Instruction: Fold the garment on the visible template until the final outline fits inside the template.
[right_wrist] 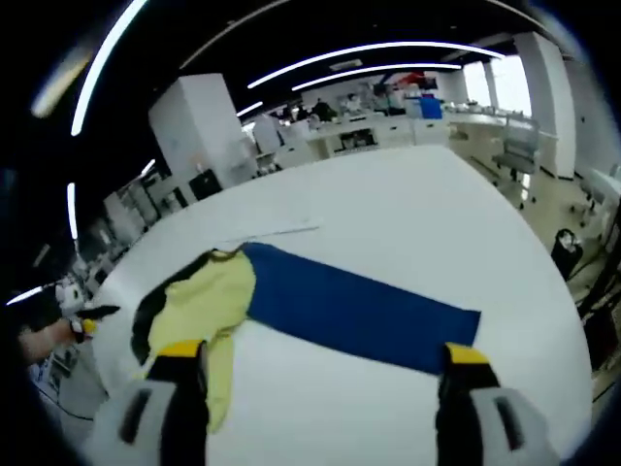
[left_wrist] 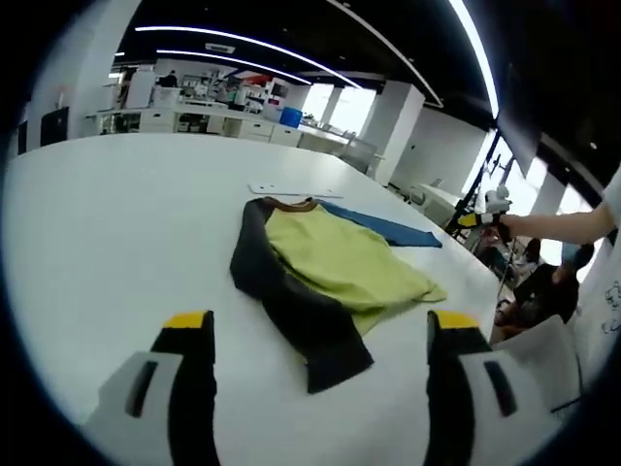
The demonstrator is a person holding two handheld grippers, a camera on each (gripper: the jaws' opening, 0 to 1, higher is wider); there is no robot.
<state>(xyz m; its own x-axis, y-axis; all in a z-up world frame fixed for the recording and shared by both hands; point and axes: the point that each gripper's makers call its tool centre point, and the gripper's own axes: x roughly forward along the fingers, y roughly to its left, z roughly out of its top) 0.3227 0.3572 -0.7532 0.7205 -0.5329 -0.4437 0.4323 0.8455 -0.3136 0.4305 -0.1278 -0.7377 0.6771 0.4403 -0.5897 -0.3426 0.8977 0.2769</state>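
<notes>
Both hand-held grippers hang above one broad white table [left_wrist: 107,243] with jaws spread wide and nothing between them: the left gripper [left_wrist: 320,335] and the right gripper [right_wrist: 325,364]. One garment, a yellow-green shirt with dark grey sleeves [left_wrist: 330,262], lies partly folded near the table's middle, one sleeve reaching toward the left gripper. One flat blue rectangular template [right_wrist: 359,306] lies under it, stretching out to the right in the right gripper view. One thin white strip [left_wrist: 291,190] lies just beyond the collar.
</notes>
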